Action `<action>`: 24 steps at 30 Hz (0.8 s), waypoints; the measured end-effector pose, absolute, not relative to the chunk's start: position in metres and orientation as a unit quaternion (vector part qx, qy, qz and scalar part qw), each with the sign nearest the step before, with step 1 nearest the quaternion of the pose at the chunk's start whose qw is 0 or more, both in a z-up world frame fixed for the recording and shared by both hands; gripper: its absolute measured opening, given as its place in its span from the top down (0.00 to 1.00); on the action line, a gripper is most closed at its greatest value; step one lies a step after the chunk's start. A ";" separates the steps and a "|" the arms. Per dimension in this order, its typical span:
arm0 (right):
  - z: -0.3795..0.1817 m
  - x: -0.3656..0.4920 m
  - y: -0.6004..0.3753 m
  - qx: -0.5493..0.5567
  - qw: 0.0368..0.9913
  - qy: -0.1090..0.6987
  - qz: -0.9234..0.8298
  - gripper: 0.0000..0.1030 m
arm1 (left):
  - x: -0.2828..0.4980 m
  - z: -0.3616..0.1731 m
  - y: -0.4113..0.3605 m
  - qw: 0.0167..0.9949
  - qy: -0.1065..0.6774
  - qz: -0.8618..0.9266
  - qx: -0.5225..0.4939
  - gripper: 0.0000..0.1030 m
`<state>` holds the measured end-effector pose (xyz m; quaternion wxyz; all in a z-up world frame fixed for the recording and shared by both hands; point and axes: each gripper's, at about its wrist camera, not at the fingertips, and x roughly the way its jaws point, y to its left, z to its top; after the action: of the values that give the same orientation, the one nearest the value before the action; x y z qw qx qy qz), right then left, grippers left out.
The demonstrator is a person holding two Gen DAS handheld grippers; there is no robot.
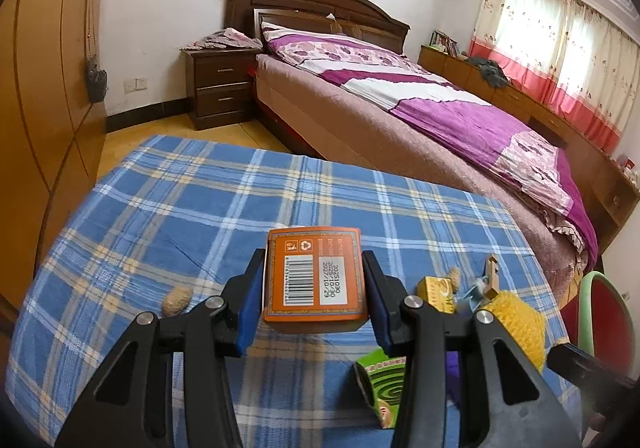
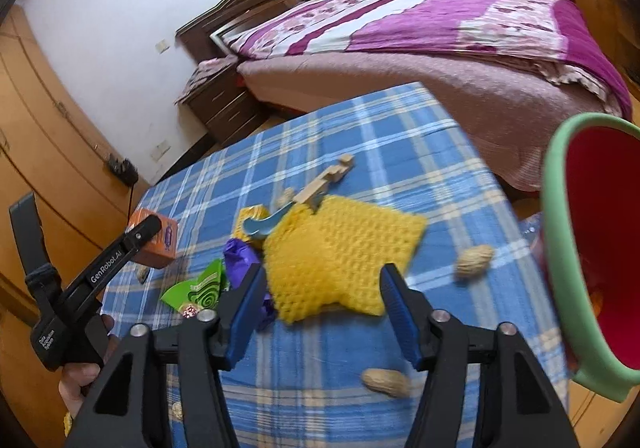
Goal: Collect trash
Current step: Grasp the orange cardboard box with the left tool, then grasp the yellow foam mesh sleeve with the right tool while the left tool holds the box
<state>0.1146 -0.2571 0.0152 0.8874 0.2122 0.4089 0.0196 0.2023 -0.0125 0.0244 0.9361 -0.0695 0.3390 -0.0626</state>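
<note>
My left gripper [image 1: 314, 284] is shut on an orange box [image 1: 315, 275] with a barcode, just above the blue plaid tablecloth [image 1: 160, 207]; the box also shows in the right wrist view [image 2: 154, 238]. My right gripper [image 2: 320, 284] is open, its jaws on either side of the near edge of a yellow knitted cloth [image 2: 344, 252]. A green wrapper [image 2: 200, 288], a purple wrapper [image 2: 240, 256], a yellow pack [image 2: 250, 219], a blue spoon [image 2: 264, 226], a wooden piece [image 2: 324, 183] and peanuts [image 2: 474, 260] lie on the table.
A red bin with a green rim [image 2: 592, 248] stands at the table's right edge. A bed [image 1: 420, 95] lies beyond the table, a nightstand [image 1: 220, 87] beside it and a wardrobe [image 1: 40, 87] on the left.
</note>
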 end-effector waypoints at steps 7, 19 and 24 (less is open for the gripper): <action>0.001 0.133 -0.240 0.206 0.880 0.428 0.023 0.62 | 0.200 0.023 -0.006 0.933 0.343 -0.068 -0.082 0.54; 0.022 0.116 -0.229 0.190 0.901 0.388 0.045 0.90 | 0.197 0.025 -0.006 0.933 0.342 -0.075 -0.089 0.54; 0.041 0.096 -0.233 0.196 0.910 0.363 0.049 0.90 | 0.193 0.030 -0.012 0.934 0.338 -0.084 -0.083 0.54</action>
<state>0.0960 -0.2331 0.0411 0.9096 0.1959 0.3631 0.0487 0.1932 -0.0116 0.0295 0.9337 -0.0827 0.3380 -0.0838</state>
